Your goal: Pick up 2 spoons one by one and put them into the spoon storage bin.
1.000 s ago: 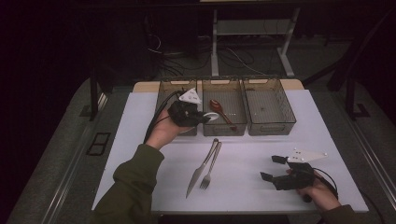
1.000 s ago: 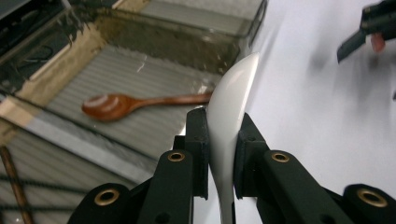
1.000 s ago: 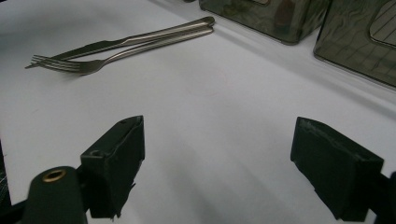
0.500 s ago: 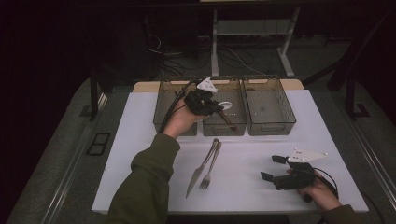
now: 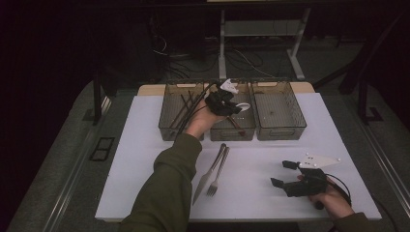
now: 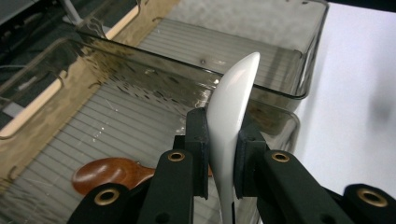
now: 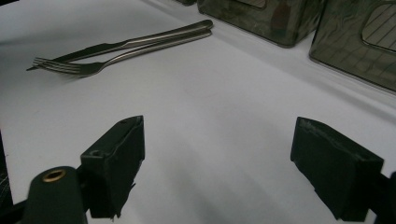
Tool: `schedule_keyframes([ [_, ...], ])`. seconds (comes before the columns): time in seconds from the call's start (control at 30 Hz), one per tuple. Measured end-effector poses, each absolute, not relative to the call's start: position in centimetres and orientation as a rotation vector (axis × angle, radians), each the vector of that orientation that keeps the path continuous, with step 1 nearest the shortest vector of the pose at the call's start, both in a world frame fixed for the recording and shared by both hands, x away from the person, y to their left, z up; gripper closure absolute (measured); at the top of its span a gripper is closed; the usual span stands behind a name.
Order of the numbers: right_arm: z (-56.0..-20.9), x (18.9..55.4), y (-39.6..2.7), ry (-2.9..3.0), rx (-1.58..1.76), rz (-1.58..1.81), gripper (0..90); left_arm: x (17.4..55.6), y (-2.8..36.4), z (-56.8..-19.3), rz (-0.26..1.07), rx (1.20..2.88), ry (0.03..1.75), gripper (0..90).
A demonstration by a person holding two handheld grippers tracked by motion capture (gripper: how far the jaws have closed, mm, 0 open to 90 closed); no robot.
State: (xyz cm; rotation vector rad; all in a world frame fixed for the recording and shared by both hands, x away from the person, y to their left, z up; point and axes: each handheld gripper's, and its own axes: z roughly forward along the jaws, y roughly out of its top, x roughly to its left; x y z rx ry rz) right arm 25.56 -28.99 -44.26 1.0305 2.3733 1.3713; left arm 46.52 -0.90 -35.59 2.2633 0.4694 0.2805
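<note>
One white spoon (image 6: 232,121) in left gripper (image 6: 223,154)

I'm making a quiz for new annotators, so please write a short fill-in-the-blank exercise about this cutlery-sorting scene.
1. The left gripper is shut on a white ____.
2. A brown wooden spoon lies in the ____ of the three bins.
3. On the white table, beside the knife, lies a ____.
4. The fingers of the right gripper stand ____, with nothing between them.

Missing words: spoon; middle; fork; open
</note>
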Motion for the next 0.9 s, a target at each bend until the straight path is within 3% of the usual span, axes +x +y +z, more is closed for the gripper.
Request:
schedule_keyframes([
  [0.43, -44.1, 25.5, -29.2, 2.363, 1.034, 1.374, 17.3, 47.0, -2.3, -38.4, 0.231, 2.390, 0.518, 76.8],
  [0.6, -44.2, 25.5, -29.2, 2.365, 1.026, 1.375, 17.3, 46.8, -2.2, -38.0, 0.235, 2.348, 0.525, 62.9],
  [0.9, -44.2, 25.6, -29.2, 2.363, 1.024, 1.375, 17.3, 46.1, -1.3, -36.7, 0.216, 2.275, 0.502, 46.4],
])
